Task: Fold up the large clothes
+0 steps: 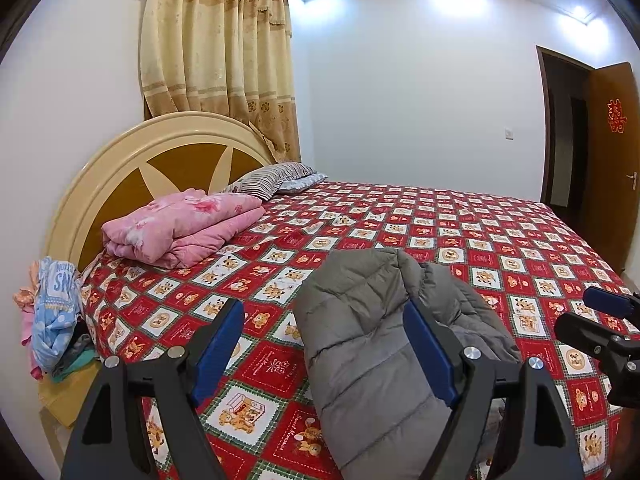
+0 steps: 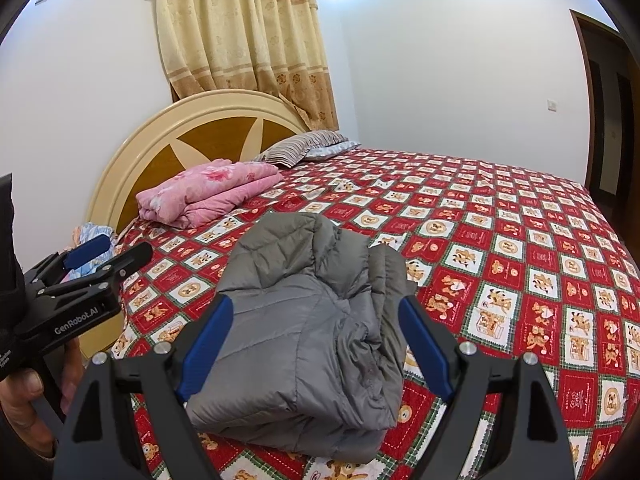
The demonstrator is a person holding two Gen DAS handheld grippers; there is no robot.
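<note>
A grey quilted puffer jacket lies folded into a thick bundle near the front edge of the bed; it also shows in the left wrist view. My left gripper is open and empty, held above the jacket's left side. My right gripper is open and empty, held above the bundle, its blue pads on either side of it in view. The left gripper also shows at the left of the right wrist view, and the right gripper at the right edge of the left wrist view.
The bed has a red checked bear-print cover. A folded pink quilt and striped pillows lie by the headboard. A pile of clothes sits left of the bed. An open door is at the right.
</note>
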